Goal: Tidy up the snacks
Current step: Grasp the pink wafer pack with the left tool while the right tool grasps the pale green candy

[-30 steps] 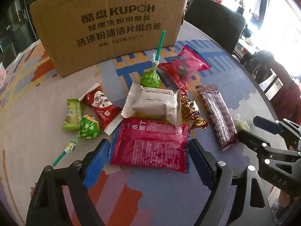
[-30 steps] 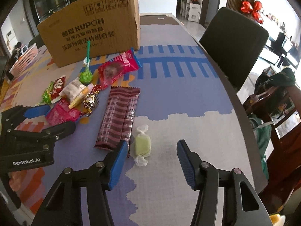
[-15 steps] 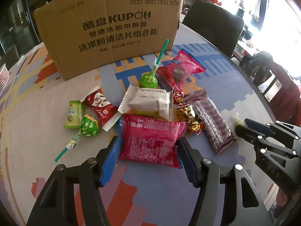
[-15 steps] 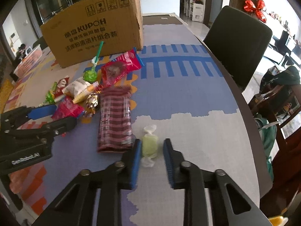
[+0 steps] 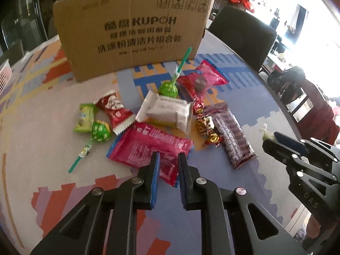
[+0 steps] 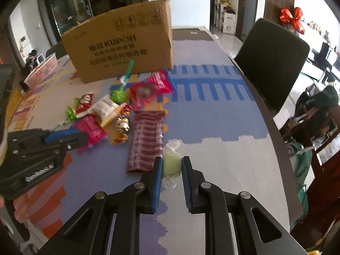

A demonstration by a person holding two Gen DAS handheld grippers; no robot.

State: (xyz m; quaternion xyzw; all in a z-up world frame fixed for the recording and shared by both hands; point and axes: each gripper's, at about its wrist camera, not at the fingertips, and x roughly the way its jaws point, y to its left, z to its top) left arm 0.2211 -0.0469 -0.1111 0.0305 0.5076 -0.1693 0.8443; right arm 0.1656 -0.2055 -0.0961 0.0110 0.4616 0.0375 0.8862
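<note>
Nearest in the left wrist view, the left gripper (image 5: 167, 165) has clenched on the near edge of the pink foil packet (image 5: 148, 146); a second ago its blue ribbed pads stood wide on either side of that flat packet, and now the crinkled film bunches between them. The right gripper (image 6: 171, 167) has likewise closed from a wide stance and now pinches the pale green twist-wrapped candy (image 6: 171, 163), a small soft block with clear frilled ends, lying on the patterned tablecloth (image 6: 212, 127) just beside the near end of the long maroon striped bar (image 6: 146, 142). Neither camera has shifted much, though both pictures now sit slightly closer to the pile. Behind the packet lie a white pillow-shaped pack (image 5: 165, 111), gold foil candies (image 5: 207, 127), a red heart-print sachet (image 5: 114, 110), a small green sachet (image 5: 85, 118) and a green lollipop (image 5: 101, 130) whose thin stick points toward the near left. Farther back a second lollipop (image 5: 169, 89) leans its stick up against the cardboard box (image 5: 131, 29), next to a glossy pink pouch (image 5: 201, 80). To the right of the snacks the cloth is bare as far as the table's curved edge, where a dark chair (image 6: 274, 59) stands; the box walls off the far side.
</note>
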